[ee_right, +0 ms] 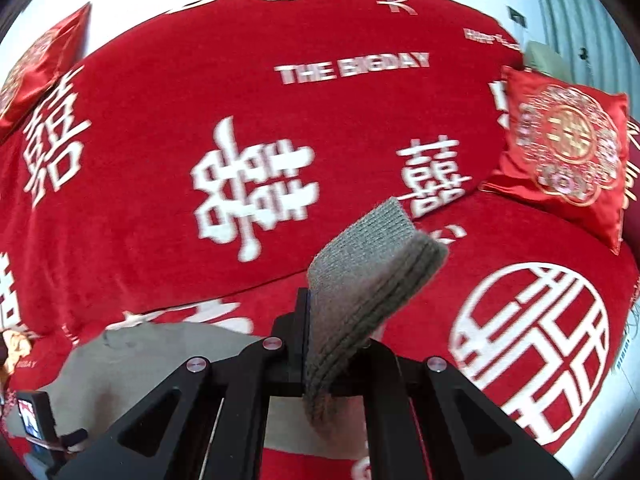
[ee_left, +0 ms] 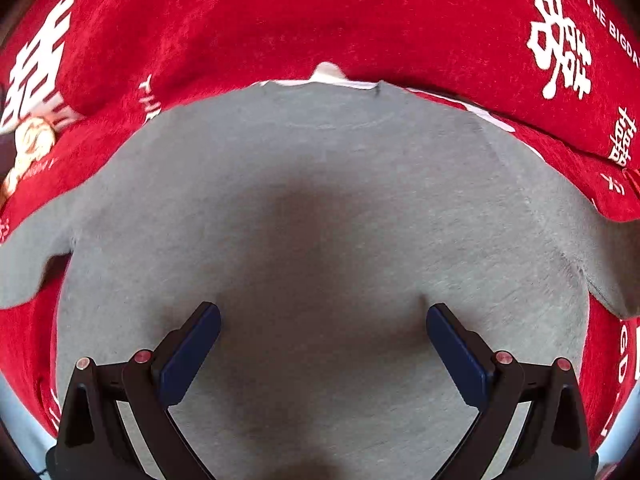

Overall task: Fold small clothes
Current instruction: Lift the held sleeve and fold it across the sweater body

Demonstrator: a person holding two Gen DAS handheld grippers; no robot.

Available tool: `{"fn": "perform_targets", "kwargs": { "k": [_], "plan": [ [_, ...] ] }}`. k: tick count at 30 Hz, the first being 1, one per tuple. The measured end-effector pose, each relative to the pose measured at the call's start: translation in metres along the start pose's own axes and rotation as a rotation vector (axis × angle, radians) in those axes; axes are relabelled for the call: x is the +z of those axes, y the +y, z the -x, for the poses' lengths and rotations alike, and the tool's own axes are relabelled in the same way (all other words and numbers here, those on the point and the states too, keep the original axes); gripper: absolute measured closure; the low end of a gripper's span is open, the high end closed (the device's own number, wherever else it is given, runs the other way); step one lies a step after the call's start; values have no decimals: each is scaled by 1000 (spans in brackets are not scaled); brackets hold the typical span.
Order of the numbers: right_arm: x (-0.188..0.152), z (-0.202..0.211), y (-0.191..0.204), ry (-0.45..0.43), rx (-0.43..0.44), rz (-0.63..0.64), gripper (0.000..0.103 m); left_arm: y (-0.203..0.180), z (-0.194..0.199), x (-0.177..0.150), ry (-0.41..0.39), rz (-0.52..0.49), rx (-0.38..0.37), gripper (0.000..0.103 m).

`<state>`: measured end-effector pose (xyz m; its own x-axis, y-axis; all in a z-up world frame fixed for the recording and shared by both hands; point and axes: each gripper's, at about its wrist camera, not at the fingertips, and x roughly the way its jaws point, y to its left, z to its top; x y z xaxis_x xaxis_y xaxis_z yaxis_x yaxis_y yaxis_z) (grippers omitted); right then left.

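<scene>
Spread flat: grey sweatshirt [ee_left: 320,208], back side up, on red blanket [ee_left: 280,20] printed with white double-happiness characters and "THE BIGDAY". Neckline toward far edge in left wrist view, white tag [ee_left: 329,71] poking out at collar. 2 sleeves fanned out, 1 to each side.

Left gripper [ee_left: 323,322] poised over middle of garment body, pointing steeply down, jaws spread wide, nothing between them; blue pads [ee_left: 191,354] clear of cloth as far as can be told.

Right gripper [ee_right: 308,320] clamped tight on grey ribbed cuff [ee_right: 360,280], cuff end standing up past fingertips, lifted off blanket. Rest of sweatshirt visible low at left in right wrist view.

Farther out: red embroidered cushion [ee_right: 568,152] at right on blanket, 2nd red cushion [ee_right: 36,76] at upper left edge. Small device with lit screen [ee_right: 32,424] at lower left corner. Pale wall behind.
</scene>
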<state>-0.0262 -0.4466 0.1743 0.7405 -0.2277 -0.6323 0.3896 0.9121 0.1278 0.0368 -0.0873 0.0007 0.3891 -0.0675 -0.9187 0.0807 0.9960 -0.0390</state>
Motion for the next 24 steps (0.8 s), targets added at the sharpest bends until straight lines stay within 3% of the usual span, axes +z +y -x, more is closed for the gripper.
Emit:
{"fn": "perform_targets", "kwargs": {
  "k": [10, 24],
  "plan": [
    [-11, -6, 111, 15, 74, 126, 97, 34, 7, -6, 1, 25, -62, 0],
    [-51, -34, 252, 56, 119, 274, 97, 94, 13, -15, 2, 79, -67, 0]
  ]
}}
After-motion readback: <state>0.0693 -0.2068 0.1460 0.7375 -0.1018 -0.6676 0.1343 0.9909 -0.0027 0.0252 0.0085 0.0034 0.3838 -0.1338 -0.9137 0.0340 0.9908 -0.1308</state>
